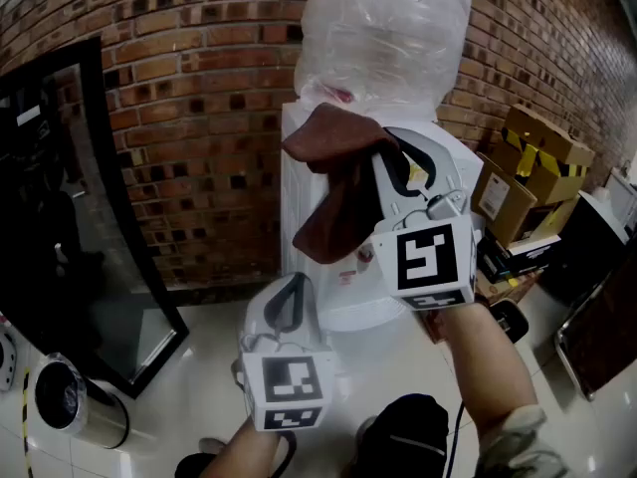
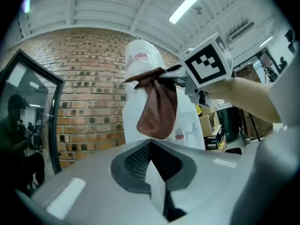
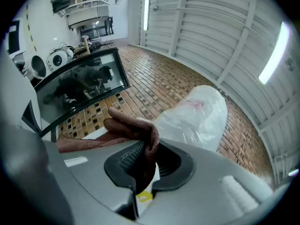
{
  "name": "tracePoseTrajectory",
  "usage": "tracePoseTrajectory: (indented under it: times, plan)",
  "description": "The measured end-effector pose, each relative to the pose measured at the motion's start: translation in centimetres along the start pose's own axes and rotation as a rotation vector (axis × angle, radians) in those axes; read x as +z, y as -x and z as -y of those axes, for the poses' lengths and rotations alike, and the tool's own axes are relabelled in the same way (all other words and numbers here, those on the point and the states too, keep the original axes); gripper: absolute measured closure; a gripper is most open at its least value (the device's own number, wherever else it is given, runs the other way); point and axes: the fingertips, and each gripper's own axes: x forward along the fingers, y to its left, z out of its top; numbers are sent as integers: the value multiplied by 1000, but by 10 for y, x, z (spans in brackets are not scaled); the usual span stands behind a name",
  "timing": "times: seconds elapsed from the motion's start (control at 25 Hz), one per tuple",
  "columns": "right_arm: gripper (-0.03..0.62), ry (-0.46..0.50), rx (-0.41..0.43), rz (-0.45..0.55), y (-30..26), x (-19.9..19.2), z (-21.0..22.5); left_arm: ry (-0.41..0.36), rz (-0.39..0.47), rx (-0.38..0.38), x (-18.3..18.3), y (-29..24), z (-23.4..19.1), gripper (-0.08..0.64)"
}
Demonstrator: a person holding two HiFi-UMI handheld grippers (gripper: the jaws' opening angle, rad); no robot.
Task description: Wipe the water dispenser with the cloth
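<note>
Rust-brown microfibre cloth is pinched at its upper edge in the right gripper, jaws nearly closed with the fabric bunched between the pads; the rest hangs free as a loose flap. The cloth is held up in front of the white water dispenser, around its top panel, just below the plastic-wrapped bottle seated on the machine. I cannot tell whether the flap touches the casing or hangs just off it. The left gripper sits lower and nearer the person, pointing roughly level at the dispenser front, its jaws brought together with nothing between them. Red brick wall stands behind the unit. Judgement: the step in hand is bringing the cloth onto the dispenser, at or just before the first stroke, so wiping is early. The next move calls for pressing the bunched part flat against the top or front panel and drawing it across with steady contact. It should also keep the grip firm so the fabric does not slip out, and steer clear of the bottle wrap and the taps below.
</note>
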Motion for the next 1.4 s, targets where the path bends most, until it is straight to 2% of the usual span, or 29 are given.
tracePoseTrajectory:
  times: [0.2,0.48,0.64,0.8,0.88,0.96,1.2,1.4]
  plan:
    - [545,-78,-64,-132,9,-53,49,-34,-20,-57,-8,-2,24,560]
    - [545,-130,-173,-283,29,-122,107,-42,-15,-124,-9,-16,63,560]
    - [545,-170,-204,-331,39,-150,126,6,-18,-159,-6,-26,87,560]
    - [545,-248,-232,-374,46,-178,142,76,14,-177,14,-28,109,560]
    - [545,-278,-247,-383,49,-184,146,82,26,-175,19,-26,115,560]
    - [546,-268,-250,-386,49,-186,147,88,26,-160,17,-27,116,560]
    - [546,-279,-211,-364,47,-186,144,103,33,-75,18,-23,104,560]
    - [546,-355,-210,-337,47,-190,147,18,14,-39,20,-14,91,560]
